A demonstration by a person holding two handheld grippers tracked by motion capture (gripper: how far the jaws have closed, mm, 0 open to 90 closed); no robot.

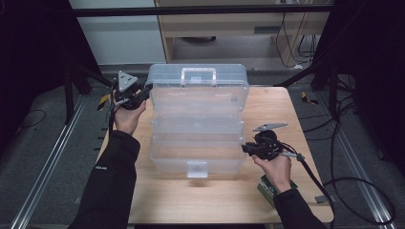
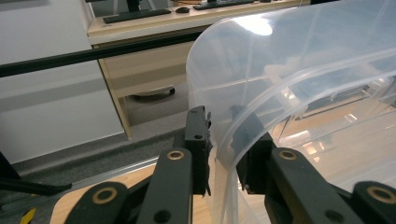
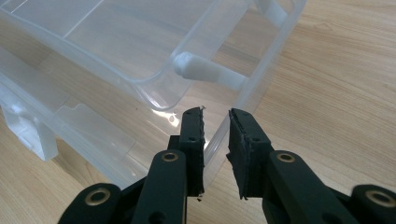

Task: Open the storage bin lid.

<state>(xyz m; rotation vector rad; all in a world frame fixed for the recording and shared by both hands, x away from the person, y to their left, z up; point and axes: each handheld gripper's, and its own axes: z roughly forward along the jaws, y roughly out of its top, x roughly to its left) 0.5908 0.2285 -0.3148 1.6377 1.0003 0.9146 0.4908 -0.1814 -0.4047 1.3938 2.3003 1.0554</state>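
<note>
Item: clear plastic storage box, tiered, opened out in steps, standing at the middle of a light wooden worktop; its domed lid with moulded carry handle lies at the far side, a white latch tab at the near edge. Left gripper: held at the box's far left corner; in the left gripper view its jaws stand narrow, one on each side of the lid's curved rim, with the wall between the pads; whether both pads press on it cannot be told. Right gripper: held at the box's near right end; in the right gripper view its jaws are narrow and astride the thin wall of the lowest tray, the left pad close against it, a small gap showing on the right. White hinge arm just ahead of those jaws. Green packet on the worktop, under the right hand. Left hand in a dark sleeve.
</note>
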